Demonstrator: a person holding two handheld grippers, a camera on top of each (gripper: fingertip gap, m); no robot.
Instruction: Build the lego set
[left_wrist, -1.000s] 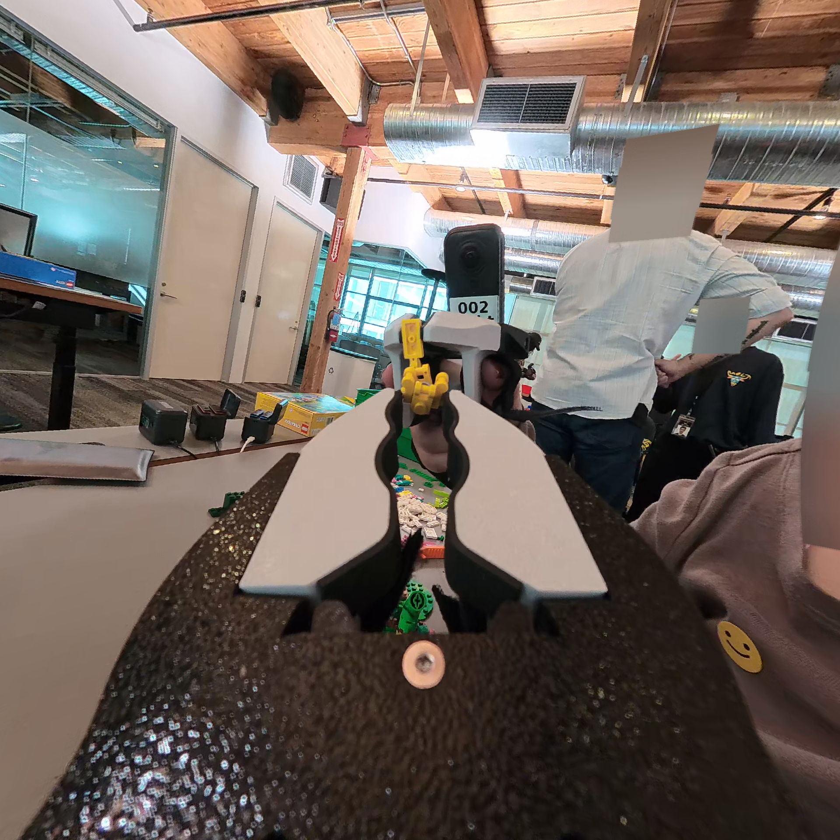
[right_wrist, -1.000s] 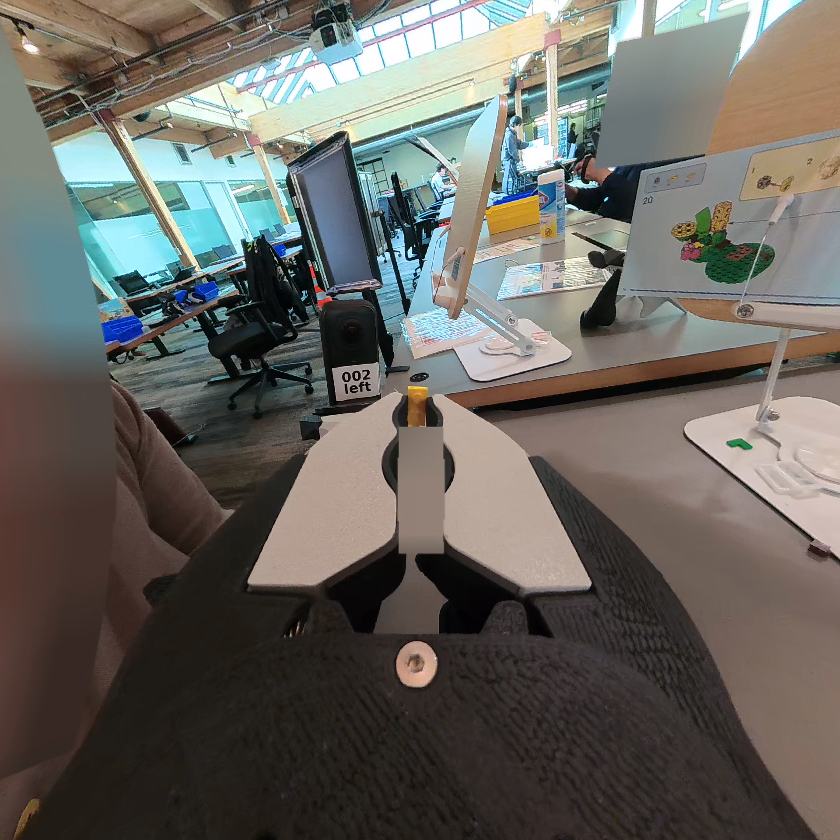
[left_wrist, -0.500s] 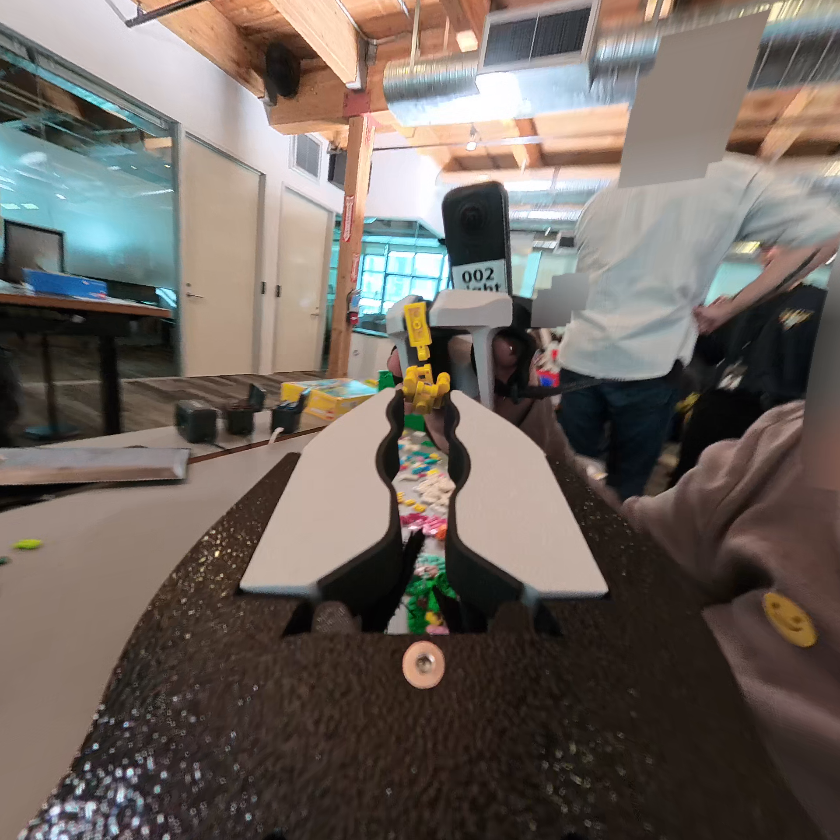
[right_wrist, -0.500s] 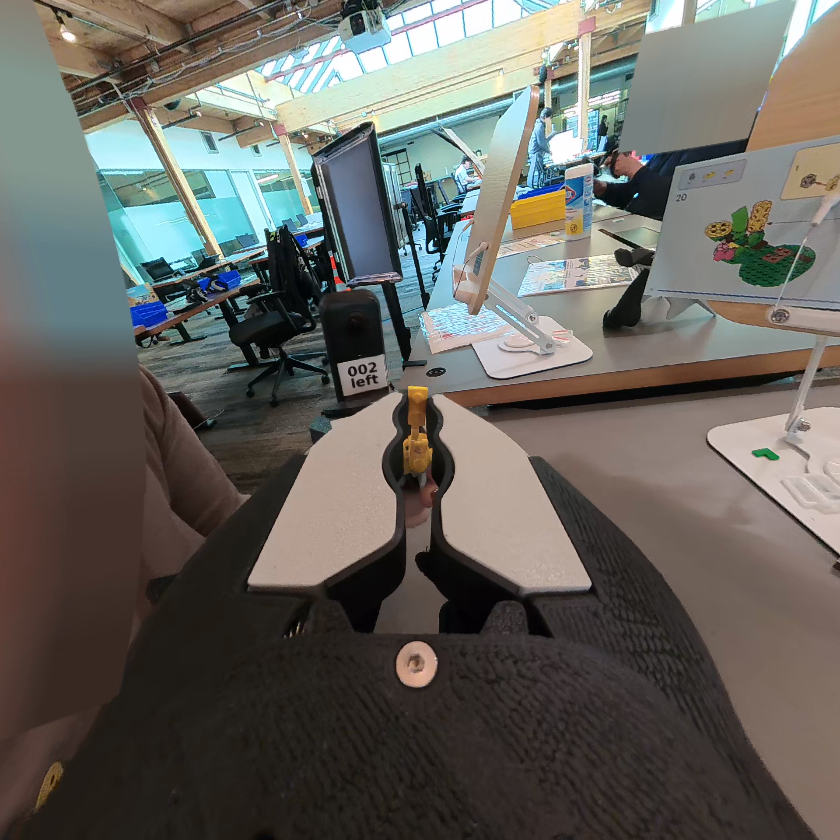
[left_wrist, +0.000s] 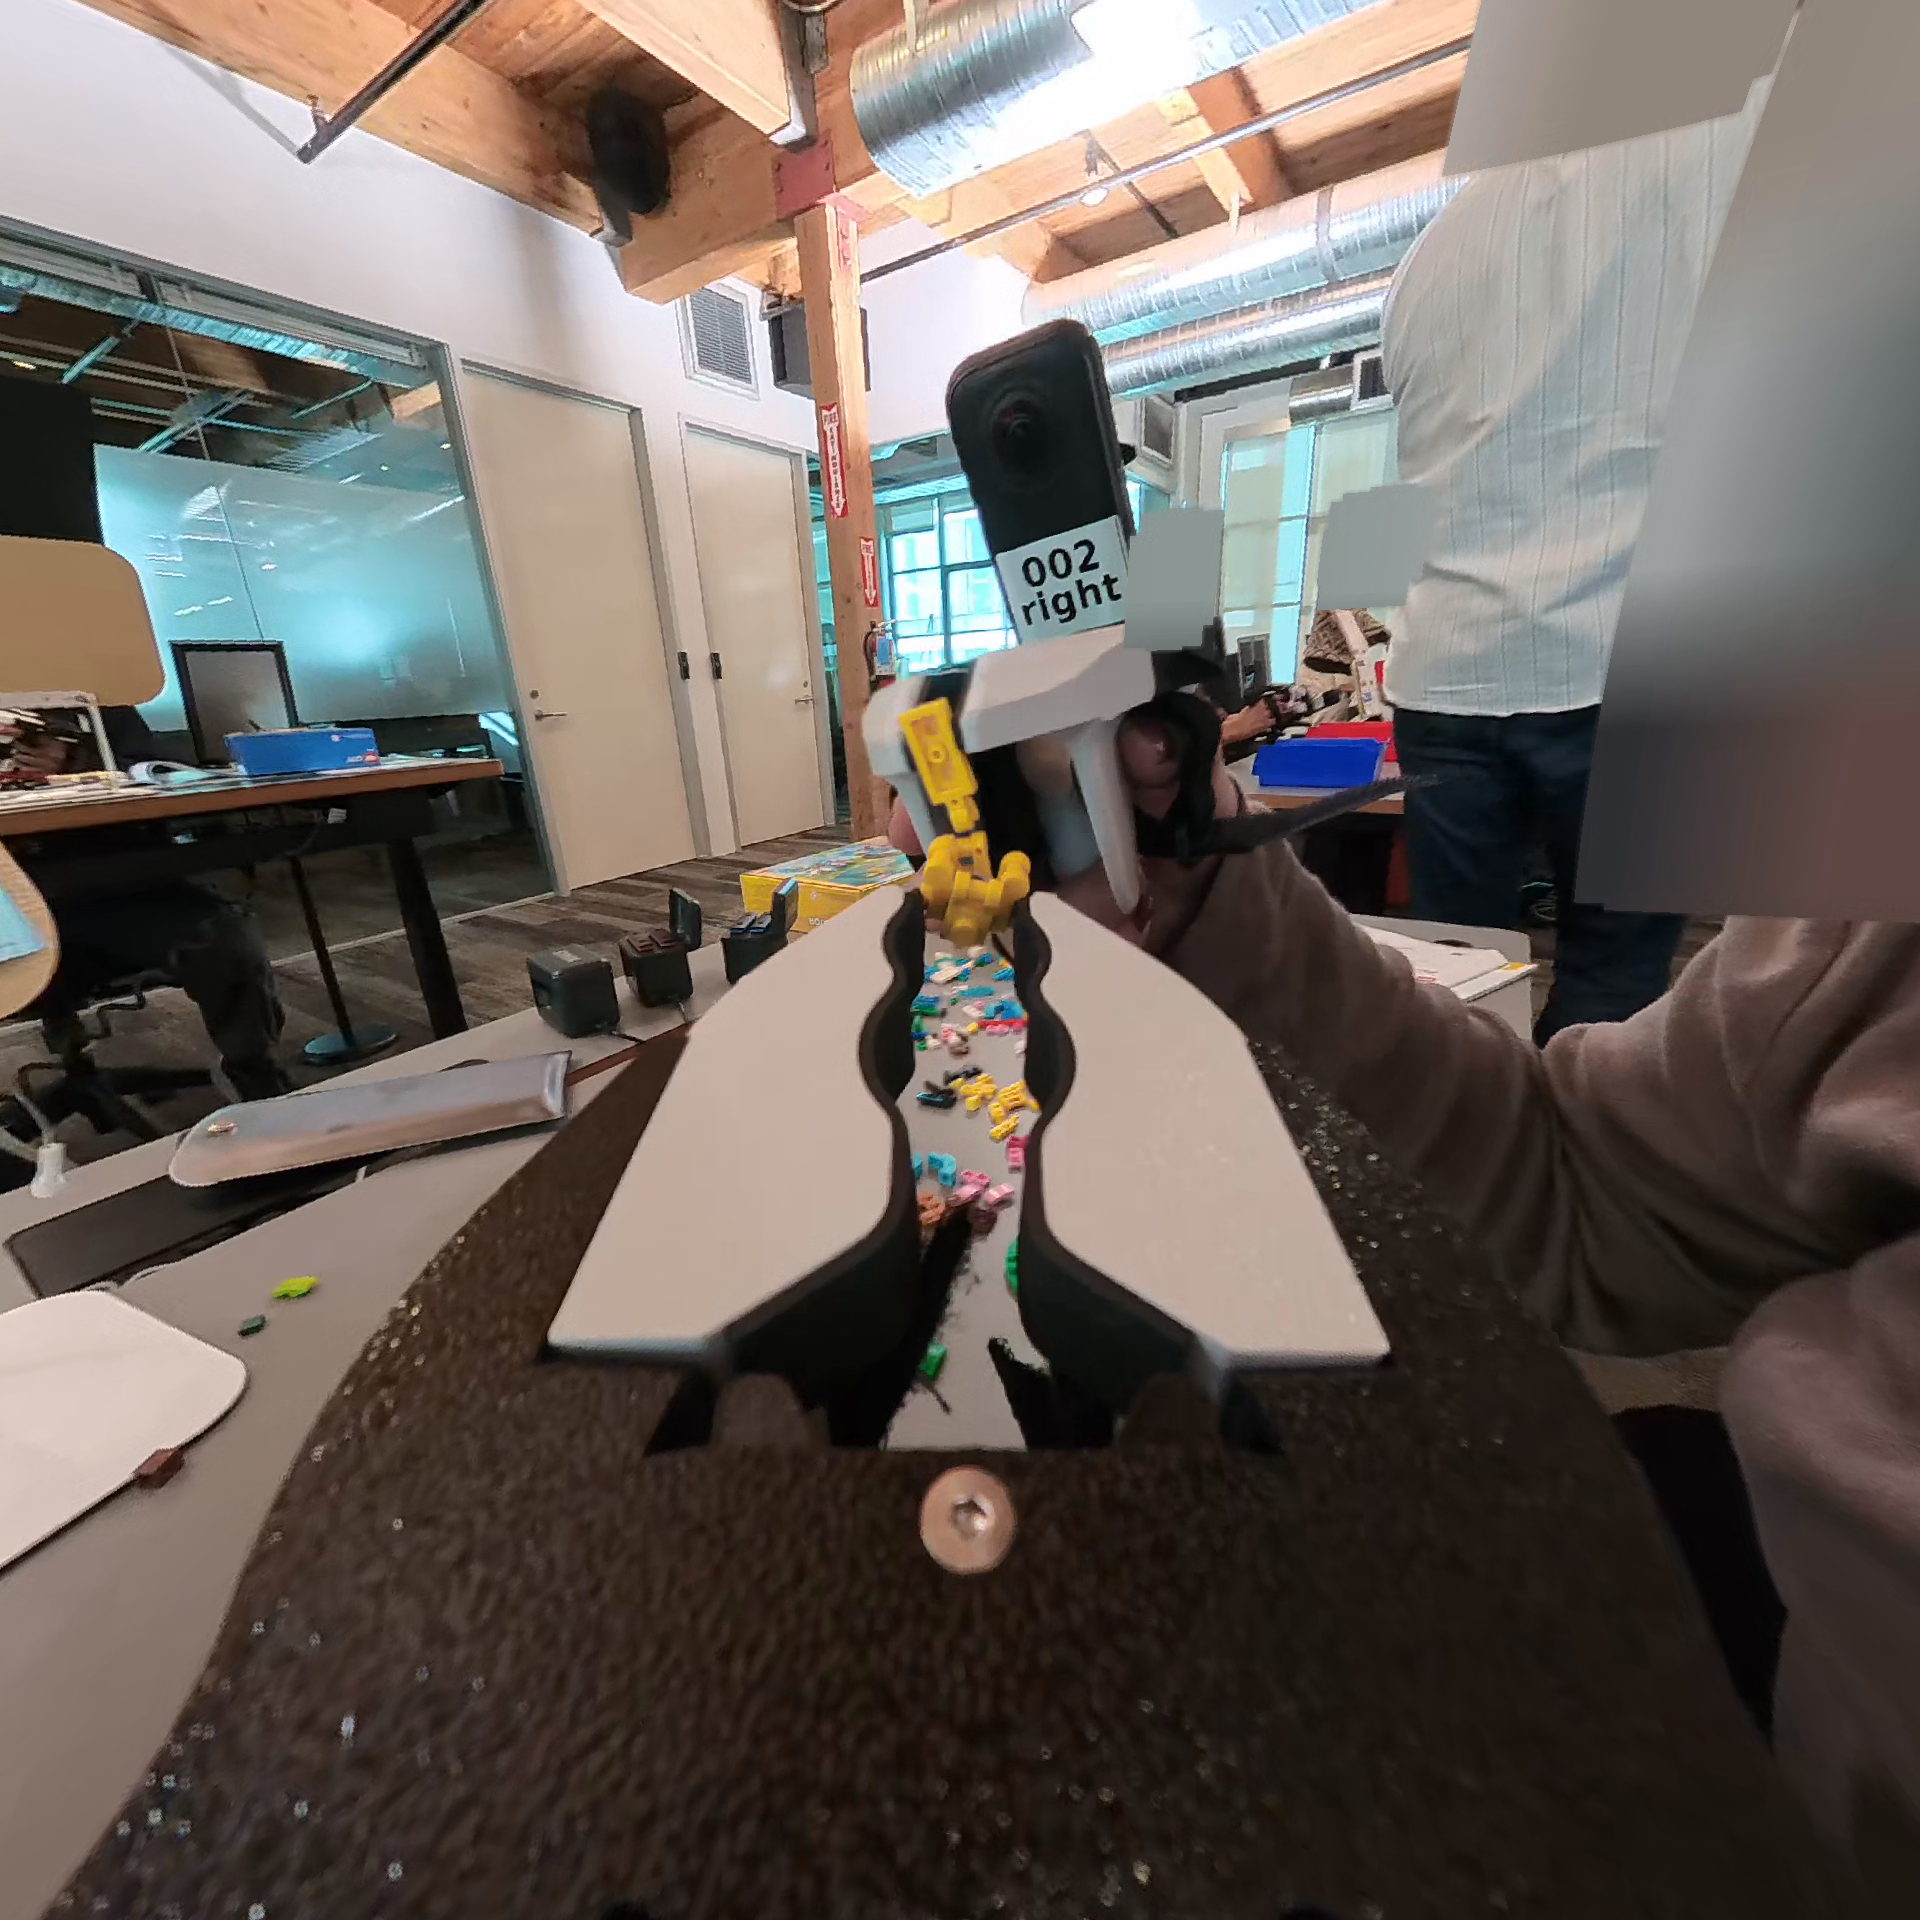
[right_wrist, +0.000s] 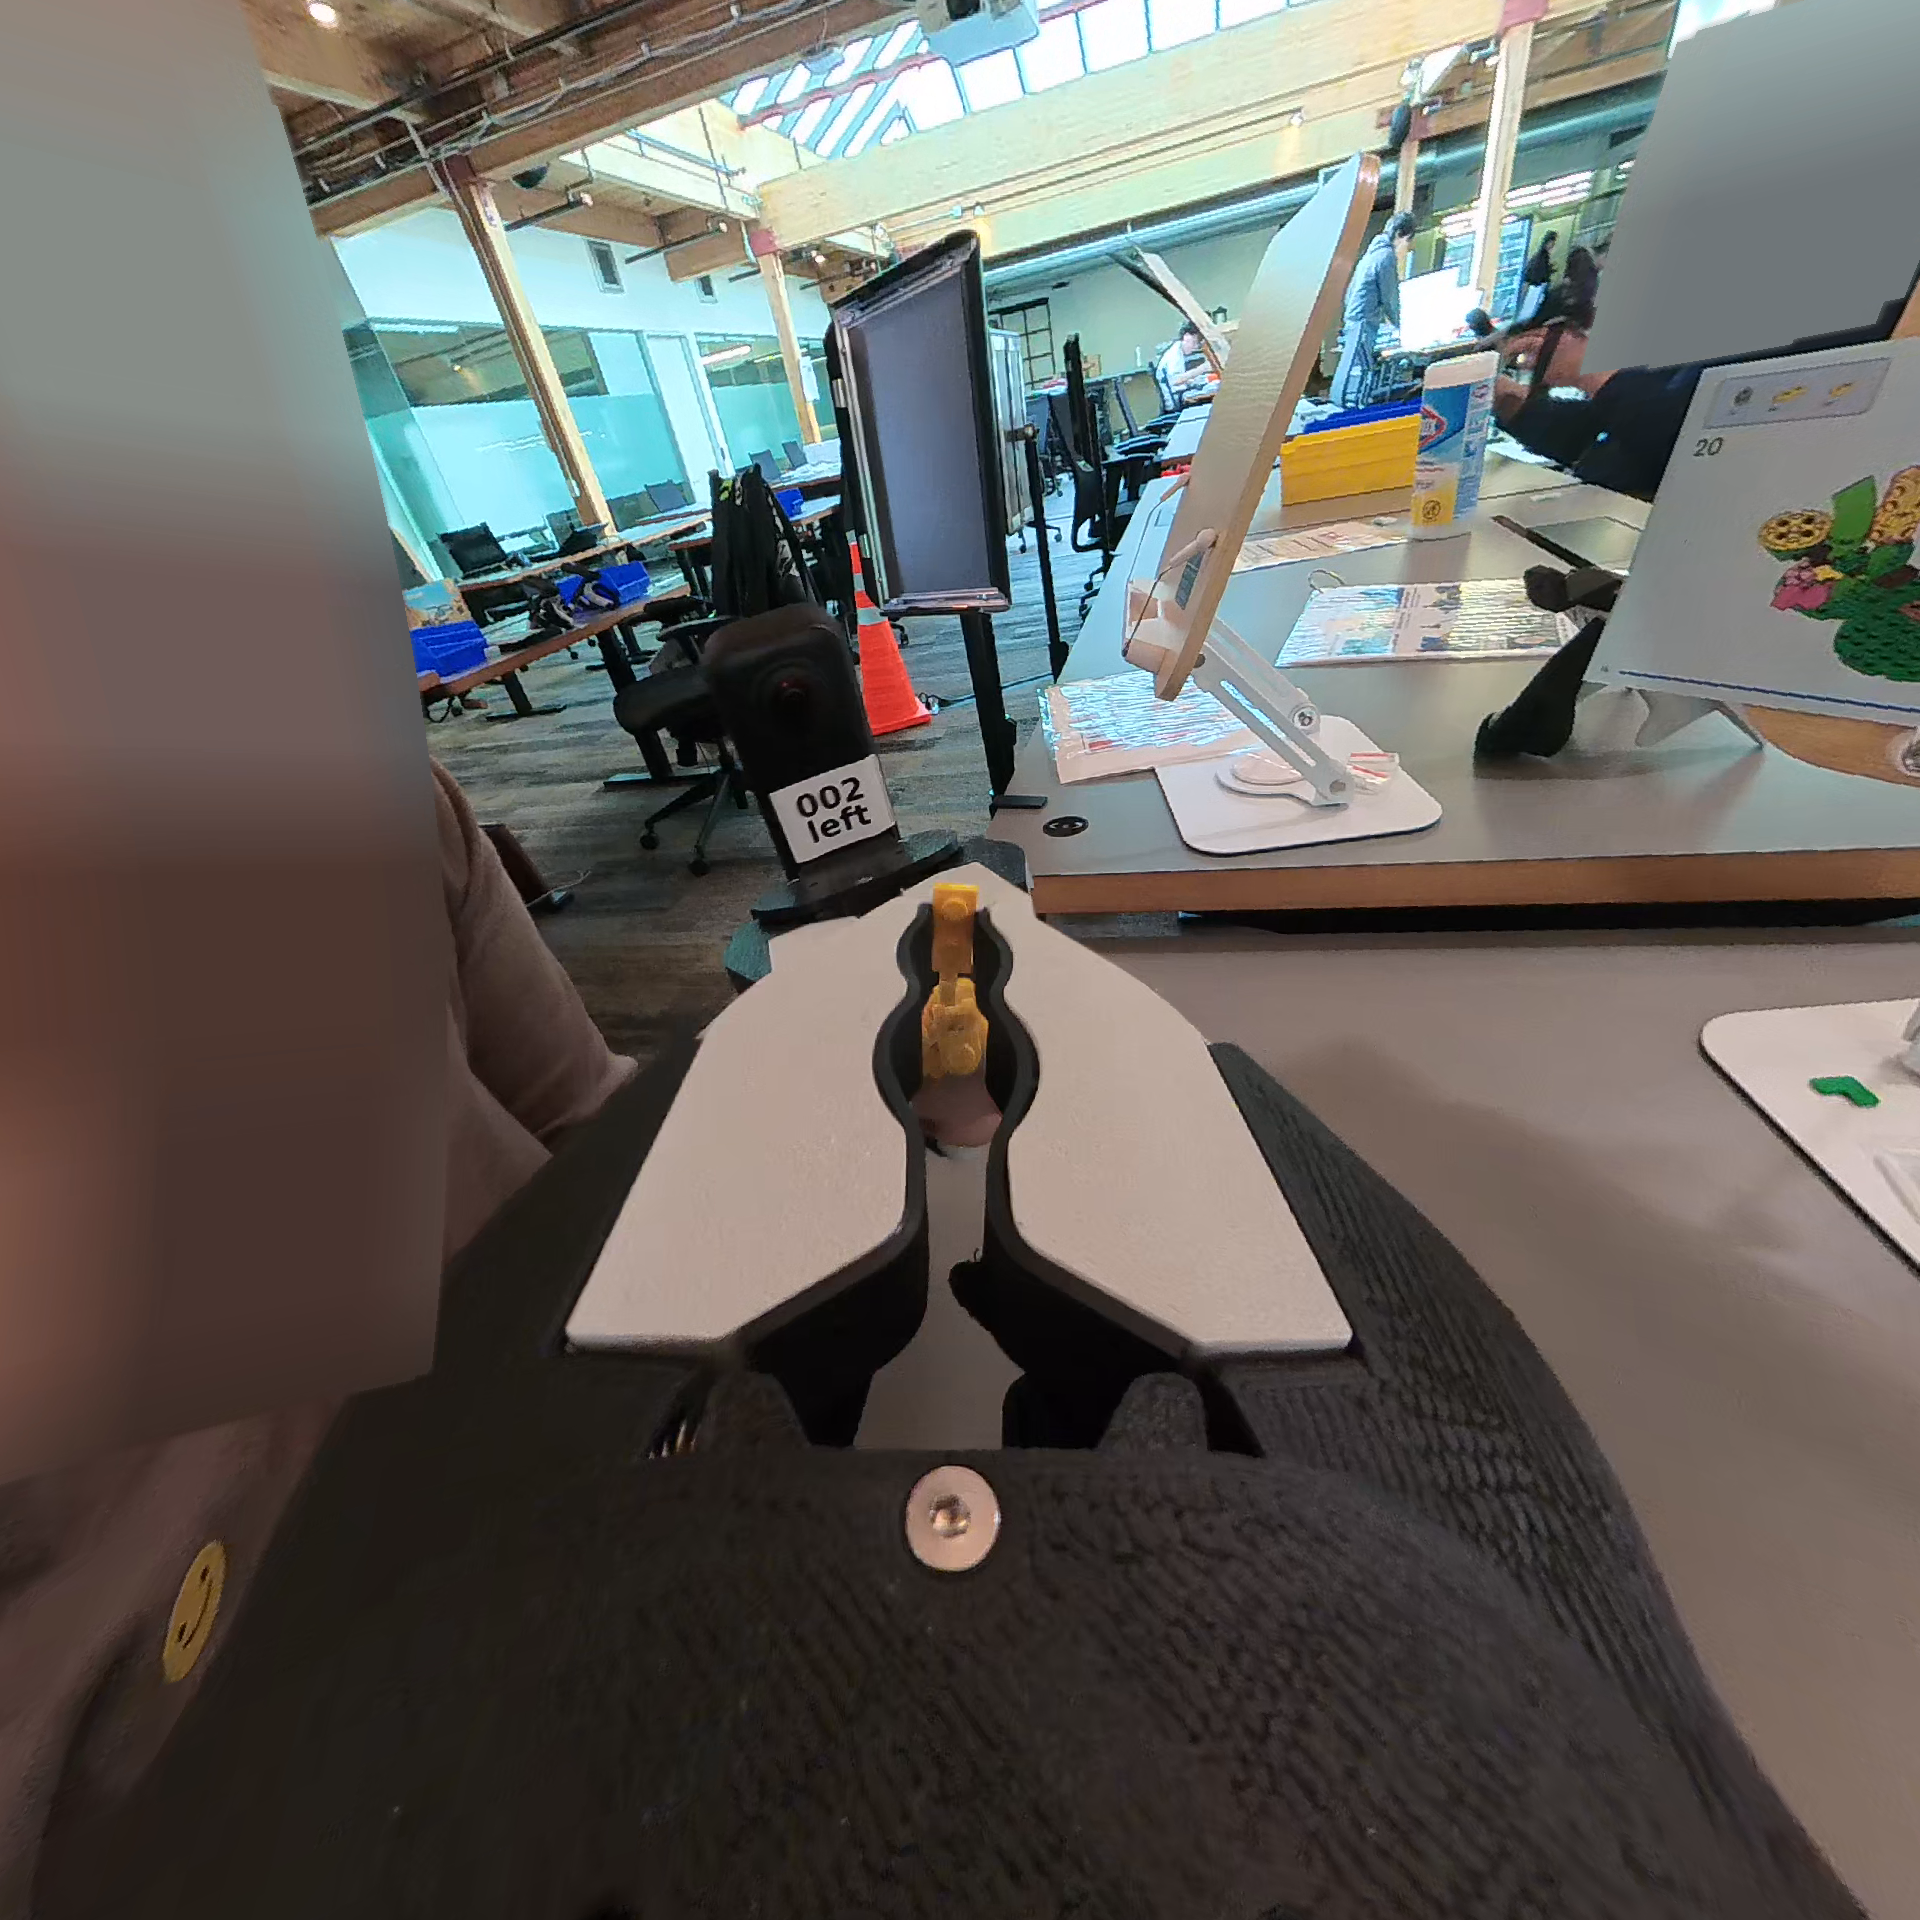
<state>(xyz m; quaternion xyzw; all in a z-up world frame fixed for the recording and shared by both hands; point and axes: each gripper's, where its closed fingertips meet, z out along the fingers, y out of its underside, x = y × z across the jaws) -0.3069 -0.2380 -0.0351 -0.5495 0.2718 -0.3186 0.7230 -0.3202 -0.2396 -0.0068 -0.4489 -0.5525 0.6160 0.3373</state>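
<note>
Yellow plastic is what both tools meet on: a small yellow lego assembly (left_wrist: 961, 831) is held in the air above the worktop (left_wrist: 125, 1579), between 2 grippers that face each other tip to tip.

The left gripper (left_wrist: 966, 920) has its fingers (left_wrist: 790, 1122) nearly closed, with only a narrow wavy slot left between them, and the knobbly lower end of the assembly is pinched at their far tips. The right gripper (right_wrist: 953, 935) is likewise almost shut, and the flat plate end of the same assembly sits in the tip of its slot, with the lumpy part lying in the rounded hollow just behind. In the left wrist view the right gripper is seen from the front, tilted, with the yellow plate against one of its pale fingers.

The assembly's long axis runs roughly along the line joining the 2 tools, slanting up and away from the left fingers toward the right ones. Neither hand is clearly nearer; each has 1 end. The coming move is judged to be a push or a twist along that axis to seat the joint.

Loose coloured lego pieces (left_wrist: 971, 1081) lie scattered on the worktop below the slot, and an instruction booklet (right_wrist: 1787, 540) stands on a stand at far right.
</note>
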